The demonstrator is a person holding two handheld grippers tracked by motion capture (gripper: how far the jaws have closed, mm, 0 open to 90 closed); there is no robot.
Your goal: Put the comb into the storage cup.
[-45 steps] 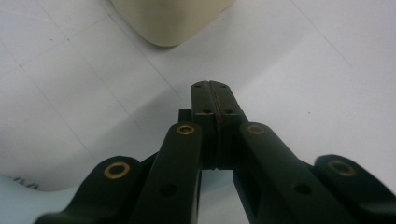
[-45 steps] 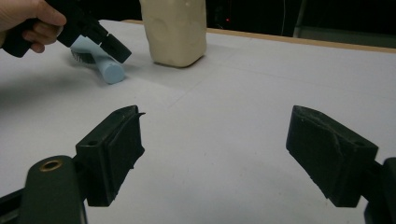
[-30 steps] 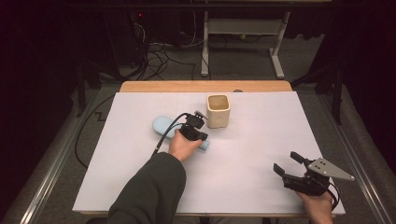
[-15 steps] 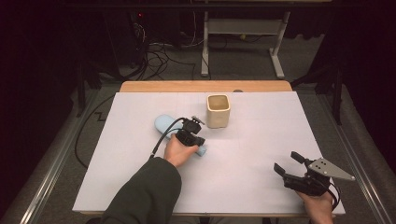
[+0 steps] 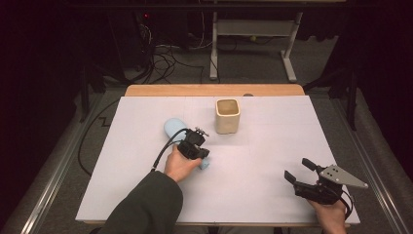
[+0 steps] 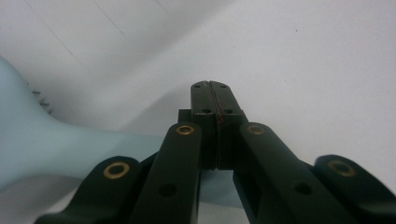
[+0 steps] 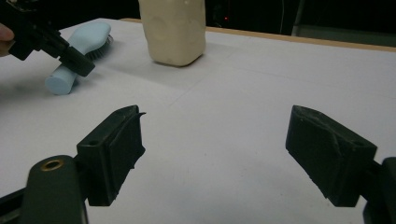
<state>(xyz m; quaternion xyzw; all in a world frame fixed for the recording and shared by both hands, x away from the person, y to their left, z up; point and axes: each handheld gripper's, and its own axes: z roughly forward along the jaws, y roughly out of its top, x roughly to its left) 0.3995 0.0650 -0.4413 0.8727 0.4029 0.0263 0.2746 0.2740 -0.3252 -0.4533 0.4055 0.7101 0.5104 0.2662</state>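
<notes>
White-covered table (image 5: 272, 146), wooden edge (image 5: 214, 90) exposed at far side. Grey carpeted floor (image 5: 253, 63) seen beyond; tangled cables (image 5: 165, 61) and a white metal frame (image 5: 253, 29) noted. Surroundings kept dark.

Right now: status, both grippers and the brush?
Left gripper shut, jaws empty, over the light-blue hairbrush handle. Right gripper open, idle near the table edge. Brush lies flat, bristles down. Cream cup stands behind, apart.

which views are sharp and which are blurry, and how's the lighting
High view: the white table is brightly lit while the room around it is dark. Left gripper view: the shut jaw tips are fairly sharp, the light blue brush beside them soft and out of focus. Right gripper view: the near jaws are slightly soft, the cream cup clearer, with a soft shadow beside the brush.
</notes>
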